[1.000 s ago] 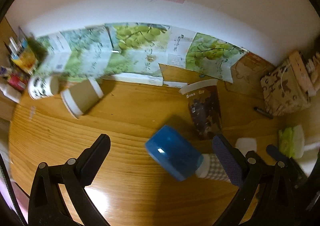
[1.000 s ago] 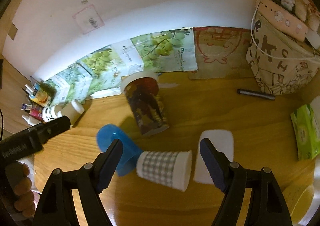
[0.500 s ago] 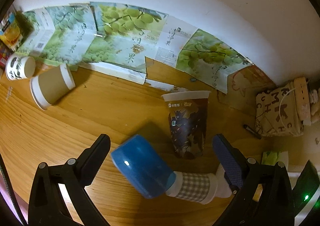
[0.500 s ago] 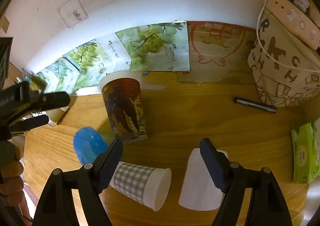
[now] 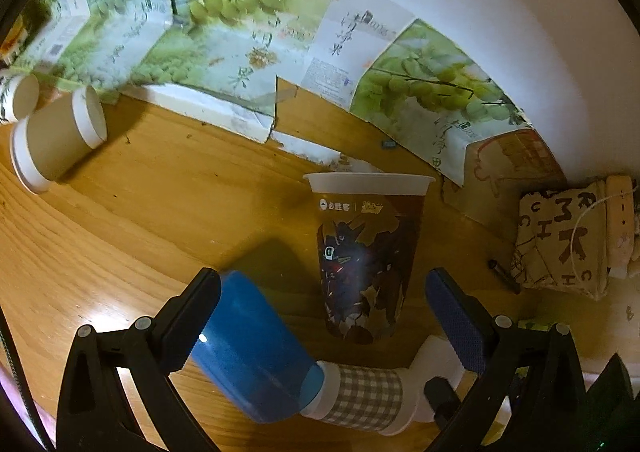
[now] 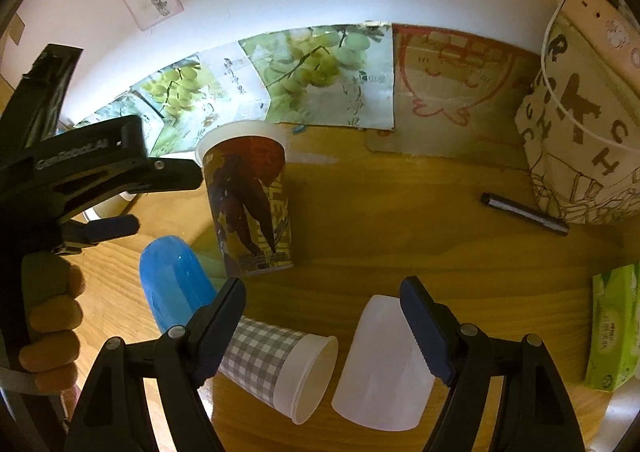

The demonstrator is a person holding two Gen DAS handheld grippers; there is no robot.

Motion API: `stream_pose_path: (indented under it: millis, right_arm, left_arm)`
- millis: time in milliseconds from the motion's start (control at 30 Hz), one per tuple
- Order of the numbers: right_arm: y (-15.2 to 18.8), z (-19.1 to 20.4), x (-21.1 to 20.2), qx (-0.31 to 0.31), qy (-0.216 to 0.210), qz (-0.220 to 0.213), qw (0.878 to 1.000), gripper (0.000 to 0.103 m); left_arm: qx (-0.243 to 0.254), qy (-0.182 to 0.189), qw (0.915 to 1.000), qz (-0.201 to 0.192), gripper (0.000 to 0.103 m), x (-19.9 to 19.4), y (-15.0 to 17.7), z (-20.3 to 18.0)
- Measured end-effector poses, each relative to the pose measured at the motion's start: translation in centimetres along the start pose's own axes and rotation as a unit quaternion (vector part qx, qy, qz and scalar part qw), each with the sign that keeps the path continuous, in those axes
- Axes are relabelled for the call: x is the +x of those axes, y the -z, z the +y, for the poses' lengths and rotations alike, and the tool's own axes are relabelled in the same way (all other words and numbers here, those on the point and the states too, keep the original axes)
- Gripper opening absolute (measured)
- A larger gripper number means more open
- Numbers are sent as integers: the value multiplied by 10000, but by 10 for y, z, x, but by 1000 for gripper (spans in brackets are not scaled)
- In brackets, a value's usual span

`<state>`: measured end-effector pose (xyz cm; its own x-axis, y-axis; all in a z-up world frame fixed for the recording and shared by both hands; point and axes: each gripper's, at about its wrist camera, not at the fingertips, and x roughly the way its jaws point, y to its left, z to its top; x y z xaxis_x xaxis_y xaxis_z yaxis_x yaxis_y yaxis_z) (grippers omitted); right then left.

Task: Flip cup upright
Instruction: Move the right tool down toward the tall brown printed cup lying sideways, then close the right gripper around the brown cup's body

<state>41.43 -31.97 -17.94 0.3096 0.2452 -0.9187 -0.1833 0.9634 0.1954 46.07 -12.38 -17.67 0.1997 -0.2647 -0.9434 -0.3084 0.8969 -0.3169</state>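
A blue cup [image 5: 252,348] lies on its side on the wooden table, next to a grey checked paper cup [image 5: 366,398] that also lies on its side. A tall dark printed cup [image 5: 366,252] stands upright behind them. My left gripper [image 5: 320,300] is open, its left finger beside the blue cup. In the right wrist view my right gripper [image 6: 322,312] is open above the checked cup [image 6: 276,364] and a white cup [image 6: 384,368] on its side. The blue cup [image 6: 172,292] and the printed cup [image 6: 250,208] show there too.
A brown paper cup [image 5: 56,140] lies on its side at far left beside a small white cup [image 5: 18,96]. Grape-printed cartons [image 5: 224,36] line the wall. A patterned bag [image 6: 580,132], a black pen [image 6: 524,214] and a green tissue pack [image 6: 612,328] are at the right.
My left gripper has moved forward and to the right, so the blue cup now sits by its left finger. My right gripper has moved forward over the checked and white cups.
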Motion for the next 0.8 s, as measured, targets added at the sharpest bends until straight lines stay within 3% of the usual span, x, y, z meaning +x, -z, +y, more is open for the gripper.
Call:
stream_pose_path:
  millis: [667, 800]
  right_arm:
    - [-4, -8, 14, 7, -124, 211, 9997, 80]
    - [-5, -11, 15, 72, -102, 226, 9997, 80]
  left_arm:
    - [22, 54, 9997, 250, 101, 34, -10, -7]
    - [105, 35, 9994, 319, 95, 39, -10, -12]
